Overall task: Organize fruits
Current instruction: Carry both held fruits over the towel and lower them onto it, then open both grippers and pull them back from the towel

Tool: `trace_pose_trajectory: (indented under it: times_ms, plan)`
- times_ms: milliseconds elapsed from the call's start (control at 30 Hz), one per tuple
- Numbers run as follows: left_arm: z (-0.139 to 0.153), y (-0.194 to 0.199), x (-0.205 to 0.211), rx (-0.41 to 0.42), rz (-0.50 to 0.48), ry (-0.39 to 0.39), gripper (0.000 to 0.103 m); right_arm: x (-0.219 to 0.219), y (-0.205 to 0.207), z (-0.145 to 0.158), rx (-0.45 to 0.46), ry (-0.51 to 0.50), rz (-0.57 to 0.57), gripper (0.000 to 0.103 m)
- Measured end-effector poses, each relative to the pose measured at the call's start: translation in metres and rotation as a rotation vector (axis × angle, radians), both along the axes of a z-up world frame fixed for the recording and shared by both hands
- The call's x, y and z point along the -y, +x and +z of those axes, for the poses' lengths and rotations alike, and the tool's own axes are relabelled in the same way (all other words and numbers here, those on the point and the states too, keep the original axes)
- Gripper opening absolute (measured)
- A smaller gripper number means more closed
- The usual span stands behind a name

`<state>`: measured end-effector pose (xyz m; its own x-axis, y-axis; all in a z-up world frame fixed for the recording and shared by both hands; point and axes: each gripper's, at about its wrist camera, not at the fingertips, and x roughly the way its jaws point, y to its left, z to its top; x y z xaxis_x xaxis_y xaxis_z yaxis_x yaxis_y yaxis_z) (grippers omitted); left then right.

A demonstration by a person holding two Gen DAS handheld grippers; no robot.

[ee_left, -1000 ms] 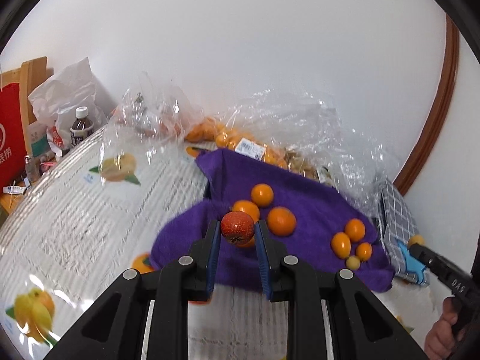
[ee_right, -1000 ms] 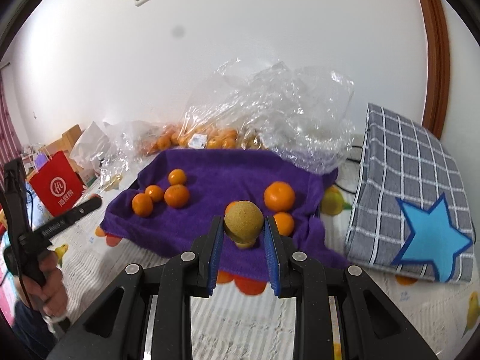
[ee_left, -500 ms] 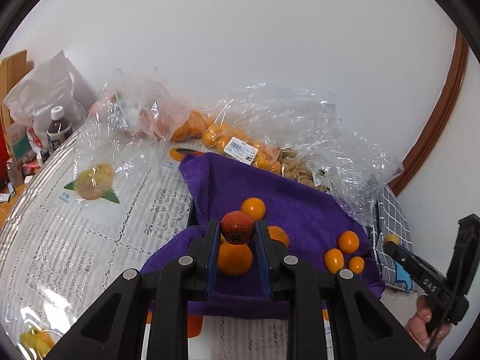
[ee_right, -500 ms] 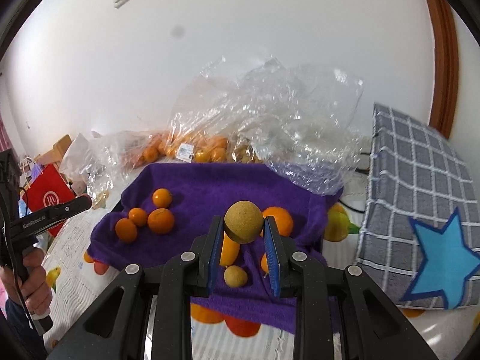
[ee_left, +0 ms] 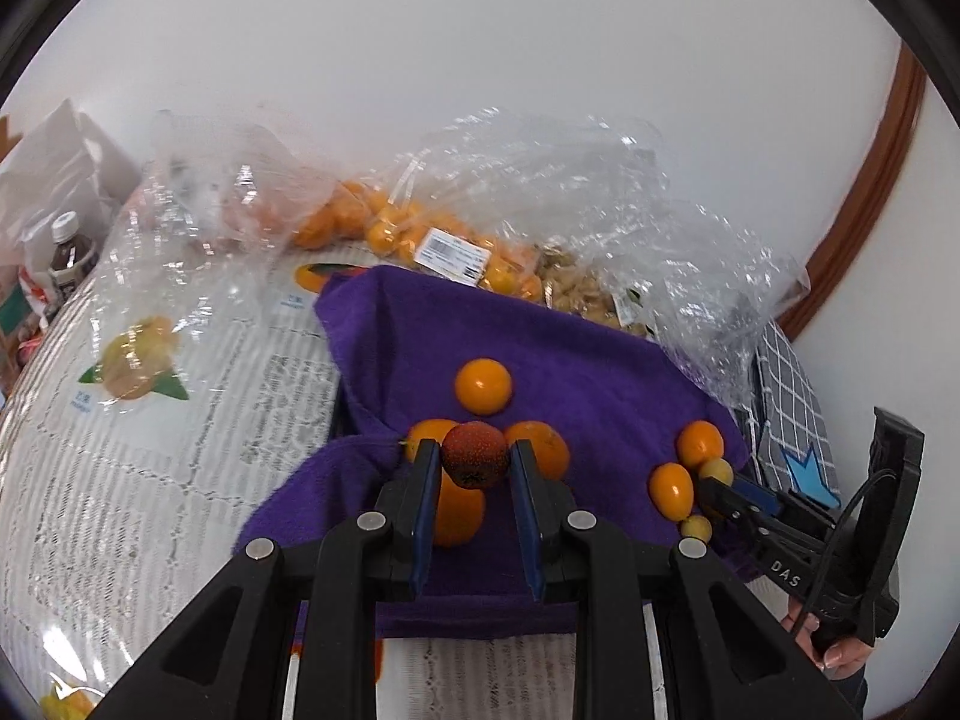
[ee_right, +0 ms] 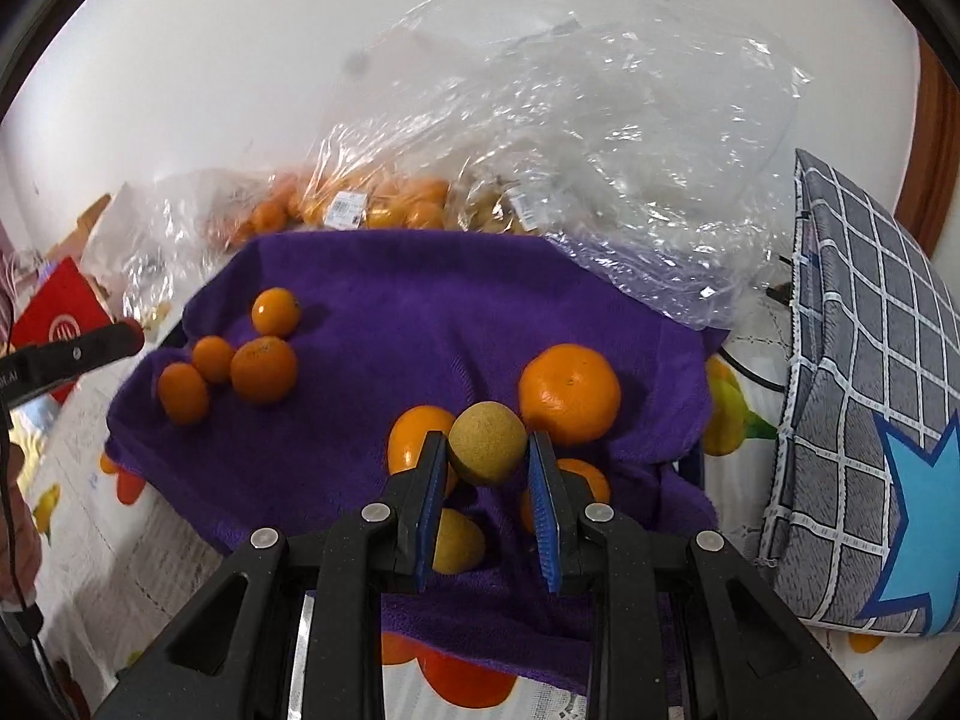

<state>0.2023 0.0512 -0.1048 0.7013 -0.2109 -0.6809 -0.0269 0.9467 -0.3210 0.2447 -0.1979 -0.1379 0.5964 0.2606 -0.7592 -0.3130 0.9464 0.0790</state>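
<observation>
My left gripper (ee_left: 475, 463) is shut on a dark red bumpy fruit (ee_left: 474, 455), held just above a cluster of oranges (ee_left: 483, 386) on the left part of a purple towel (ee_left: 570, 372). My right gripper (ee_right: 487, 455) is shut on a tan round fruit (ee_right: 487, 441) over the towel's (ee_right: 408, 324) right part, above a large orange (ee_right: 569, 393), smaller orange fruits and a yellowish fruit (ee_right: 457, 541). The right gripper (ee_left: 711, 489) also shows at the right edge of the left wrist view, and the left gripper's fingers (ee_right: 90, 348) at the left edge of the right wrist view.
Clear plastic bags (ee_left: 540, 210) with oranges and pale fruit lie behind the towel against the wall. A grey checked cushion (ee_right: 870, 420) with a blue star stands right of the towel. A bottle (ee_left: 69, 252) and a red bag (ee_right: 60, 312) stand at the far left. A fruit-print tablecloth (ee_left: 150, 420) covers the table.
Both grippers have come closer over the purple towel and lower, each still shut on its fruit. The right one now hangs over the fruits at the towel's right part.
</observation>
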Motion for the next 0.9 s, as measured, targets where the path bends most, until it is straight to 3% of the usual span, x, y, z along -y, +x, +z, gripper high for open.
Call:
trace_pose_trajectory:
  times_ms: [200, 467, 700, 767, 900]
  plan:
    - [-0.011, 0.01, 0.022, -0.061, -0.09, -0.001, 0.023, -0.003, -0.004, 0.0, 0.009, -0.013, 0.022, 0.027]
    - [-0.032, 0.026, 0.051, -0.174, -0.121, 0.093, 0.023, 0.013, -0.018, 0.01, 0.014, 0.058, 0.04, 0.048]
    - [-0.047, 0.03, 0.065, -0.217, -0.127, 0.164, 0.023, 0.024, -0.037, 0.021, 0.037, 0.067, 0.022, 0.055]
    - [-0.048, 0.029, 0.066, -0.217, -0.124, 0.181, 0.026, 0.026, -0.041, 0.022, 0.038, 0.046, 0.006, 0.055]
    - [-0.043, 0.023, 0.064, -0.197, -0.112, 0.173, 0.042, 0.029, -0.052, 0.028, 0.027, 0.004, -0.033, 0.058]
